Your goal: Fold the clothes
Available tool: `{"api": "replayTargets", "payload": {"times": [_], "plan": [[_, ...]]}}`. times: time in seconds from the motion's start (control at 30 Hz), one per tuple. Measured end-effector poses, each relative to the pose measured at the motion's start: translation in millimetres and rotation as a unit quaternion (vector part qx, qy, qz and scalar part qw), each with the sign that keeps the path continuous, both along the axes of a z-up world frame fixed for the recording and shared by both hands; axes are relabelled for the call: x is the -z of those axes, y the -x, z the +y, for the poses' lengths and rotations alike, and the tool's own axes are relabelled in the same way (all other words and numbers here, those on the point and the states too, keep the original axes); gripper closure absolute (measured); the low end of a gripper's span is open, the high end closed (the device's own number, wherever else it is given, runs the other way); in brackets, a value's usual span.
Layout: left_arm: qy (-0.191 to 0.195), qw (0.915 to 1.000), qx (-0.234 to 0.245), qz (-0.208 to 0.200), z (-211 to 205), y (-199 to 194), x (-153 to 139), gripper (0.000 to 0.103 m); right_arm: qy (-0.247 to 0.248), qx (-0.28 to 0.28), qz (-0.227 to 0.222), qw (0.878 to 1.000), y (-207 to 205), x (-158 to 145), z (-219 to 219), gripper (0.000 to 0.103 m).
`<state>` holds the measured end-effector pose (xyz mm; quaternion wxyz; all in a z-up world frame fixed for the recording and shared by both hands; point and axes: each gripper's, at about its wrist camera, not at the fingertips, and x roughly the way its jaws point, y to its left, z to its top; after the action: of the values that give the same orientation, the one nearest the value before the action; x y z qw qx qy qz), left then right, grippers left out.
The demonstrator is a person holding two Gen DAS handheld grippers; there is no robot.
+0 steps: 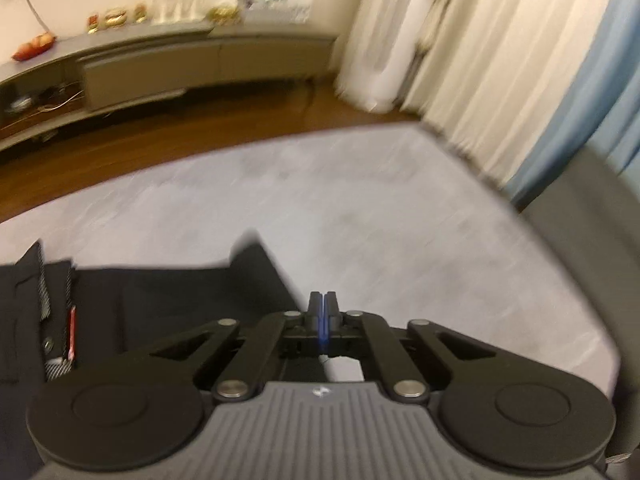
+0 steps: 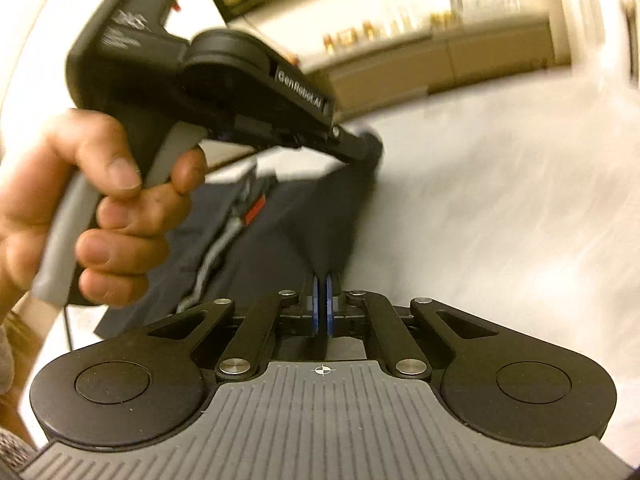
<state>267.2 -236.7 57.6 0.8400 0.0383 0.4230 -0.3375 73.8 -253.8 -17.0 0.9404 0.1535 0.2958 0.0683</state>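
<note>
1. A pale grey surface (image 1: 360, 208) fills the middle of the room's view; whether it is a bed or a rug cannot be told. Both views are blurred.
2. Cream curtains (image 1: 472, 60) hang at the far right, with a blue curtain (image 1: 580, 92) beside them.
3. A long low cabinet (image 1: 200, 64) runs along the back wall above the brown wooden floor (image 1: 120, 152). Small objects stand on its top, too blurred to name.
4. A dark garment (image 2: 280, 236) lies on the pale surface, with a striped band and a small red tag near its opening. In the left wrist view the same garment (image 1: 160, 304) sits left of centre and runs under the tool.
5. The left gripper (image 2: 362, 148) is held by a hand (image 2: 92, 208) wrapped around its grey handle. Its tip touches the garment's far corner. Its blue pads are pressed together in its own view; whether cloth sits between them cannot be told.
6. The right gripper (image 2: 322, 292) is clamped on a raised fold of the garment, with dark cloth visible between its blue pads (image 2: 330, 304).
</note>
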Motion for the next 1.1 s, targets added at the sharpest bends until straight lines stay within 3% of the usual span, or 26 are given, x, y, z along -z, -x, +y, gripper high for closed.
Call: {"api": "replayTargets", "payload": {"times": [0.07,0.13,0.23,0.27,0.33,0.37,0.4,0.47,0.57,0.67,0.7,0.77,0.8,0.83,0.87,0.9,0.97,1.03,1.07,1.1], "plan": [[0.003,0.9998,0.002,-0.019,7,5,-11,0.102,0.016,-0.005,-0.016,1.000,8,-13,1,0.103],[-0.034,0.9986,0.004,-0.039,11,11,-9,0.098,0.018,-0.011,-0.021,1.000,15,-20,3,0.103],[-0.079,0.9954,0.017,-0.050,13,19,1,0.067,-0.019,-0.001,0.020,1.000,9,2,-1,0.103],[-0.088,0.9947,0.024,-0.046,10,21,8,0.057,-0.034,0.004,0.039,0.999,4,13,1,0.099],[-0.102,0.9930,0.037,-0.045,-1,25,20,0.053,-0.061,0.026,0.071,0.995,11,34,2,0.089],[-0.109,0.9921,0.043,-0.044,-8,27,26,0.051,-0.073,0.038,0.081,0.993,10,42,-3,0.078],[-0.114,0.9914,0.048,-0.042,-15,26,33,0.048,-0.085,0.050,0.085,0.991,14,48,-7,0.060],[-0.135,0.9885,0.055,-0.042,-26,26,44,0.041,-0.114,0.062,0.094,0.987,17,60,-14,0.054],[-0.174,0.9817,0.062,-0.047,-38,24,58,0.035,-0.165,0.052,0.113,0.978,1,82,-19,0.054],[-0.213,0.9733,0.069,-0.052,-51,22,72,0.025,-0.175,0.032,0.104,0.979,-7,90,-10,0.061],[-0.225,0.9702,0.072,-0.053,-55,21,77,0.024,-0.163,0.024,0.101,0.981,-8,89,-4,0.075],[-0.251,0.9633,0.076,-0.057,-63,20,87,0.019,-0.142,0.011,0.093,0.985,-9,85,6,0.090],[-0.264,0.9596,0.079,-0.058,-67,19,91,0.029,-0.135,0.007,0.085,0.987,-9,80,11,0.093],[-0.276,0.9558,0.081,-0.060,-71,18,96,0.072,-0.129,0.004,0.077,0.989,-9,75,16,0.094],[-0.289,0.9518,0.083,-0.061,-76,18,101,0.086,-0.126,0.004,0.071,0.989,-8,72,17,0.094],[-0.296,0.9493,0.084,-0.062,-78,17,103,0.088,-0.124,0.004,0.065,0.990,-6,69,17,0.095],[-0.280,0.9551,0.078,-0.059,-71,15,96,0.093,-0.125,0.009,0.065,0.990,-5,68,17,0.092],[-0.245,0.9671,0.057,-0.038,-59,9,86,0.093,-0.126,0.014,0.065,0.990,-5,68,16,0.064],[-0.229,0.9719,0.047,-0.029,-53,6,80,0.093,-0.127,0.017,0.066,0.990,-5,68,16,0.030],[-0.217,0.9752,0.037,-0.024,-49,4,75,0.093,-0.124,0.016,0.066,0.990,-6,70,19,0.014]]}}
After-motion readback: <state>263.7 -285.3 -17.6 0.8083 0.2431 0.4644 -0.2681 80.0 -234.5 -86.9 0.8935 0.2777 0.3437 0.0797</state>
